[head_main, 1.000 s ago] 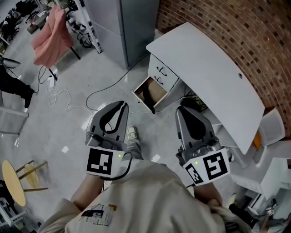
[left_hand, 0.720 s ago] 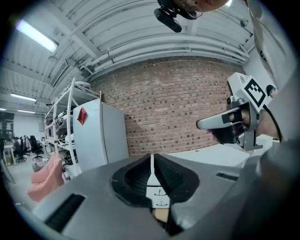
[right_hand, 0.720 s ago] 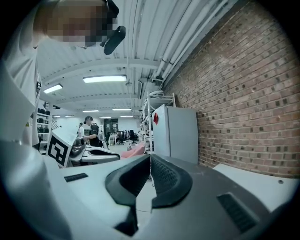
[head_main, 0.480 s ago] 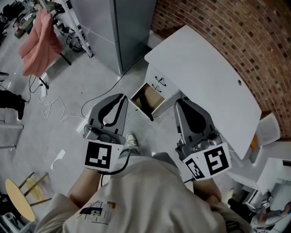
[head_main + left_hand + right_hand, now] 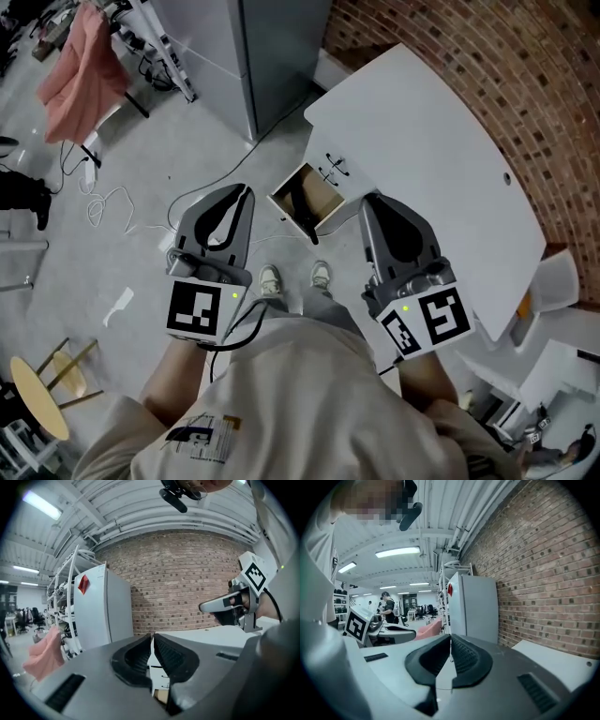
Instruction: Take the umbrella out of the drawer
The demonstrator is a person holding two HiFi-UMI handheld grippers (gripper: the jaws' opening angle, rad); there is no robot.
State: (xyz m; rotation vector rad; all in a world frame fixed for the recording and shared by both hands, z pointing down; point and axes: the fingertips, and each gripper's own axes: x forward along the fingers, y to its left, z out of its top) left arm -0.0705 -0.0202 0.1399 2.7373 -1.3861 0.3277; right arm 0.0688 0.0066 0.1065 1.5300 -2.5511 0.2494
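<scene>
Approach stage: left gripper (image 5: 246,193) and right gripper (image 5: 371,202) both clenched, empty. Open drawer (image 5: 292,216) at twelve o'clock; next, jaws must part to reach inside.

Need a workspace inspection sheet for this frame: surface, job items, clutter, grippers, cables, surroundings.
Surface: white desk, top bare; grey floor below.
Job's things: drawer pulled open under the desk; something dark lies inside, too small to tell whether it is the umbrella.
Clutter: nothing seen on the desk; a white scrap on the floor.
Grippers: left gripper and right gripper both shut and empty, held short of the drawer.
Cables: white cable lies loose on the floor.
Surroundings: brick wall, grey cabinet, pink cloth, round stool.
</scene>
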